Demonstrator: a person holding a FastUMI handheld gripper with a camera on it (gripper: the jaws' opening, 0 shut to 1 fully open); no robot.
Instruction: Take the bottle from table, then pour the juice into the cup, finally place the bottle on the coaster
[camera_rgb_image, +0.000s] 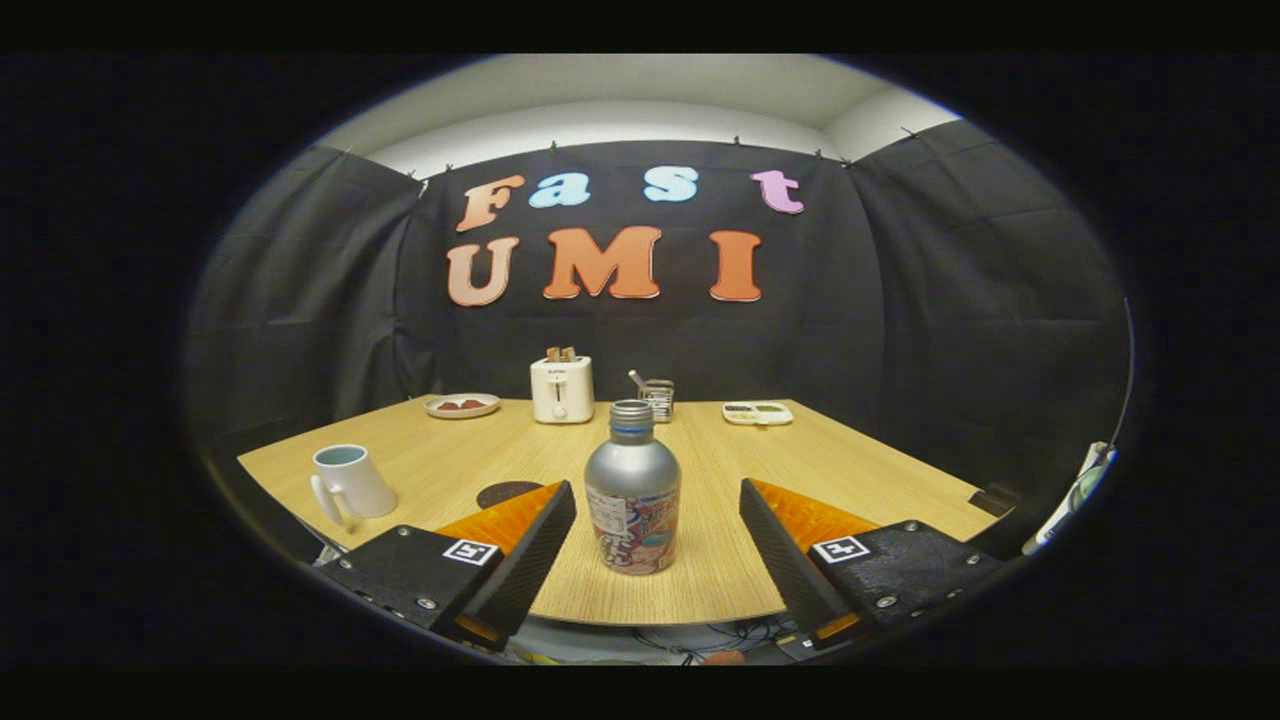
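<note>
Gripper (658, 525) sat low in the frame with fingers spread wide apart, gripping nothing; bottle (632, 490) stood upright at lower centre, between the two fingers (530, 545) and slightly ahead of their tips, touching neither; gap on the right side looked a little wider than on the left.

Bottle: silver metal body with rounded shoulders, narrow neck, grey screw cap on with a blue band under it; a colourful printed label wrapped the lower half; label text too small to tell.

Bottle rested on a light wooden table (700, 590), near its front edge. White cup (352, 484) with handle stood at lower left, well apart from the bottle; dark round coaster (506, 492) lay flat just beyond the left fingertip, between cup and bottle, partly hidden by that finger.

Along the far edge, mid-frame: plate (461, 405) at left, white toaster (561, 388) behind the bottle, small container (657, 398) beside it, flat tray (757, 412) to the right.
</note>
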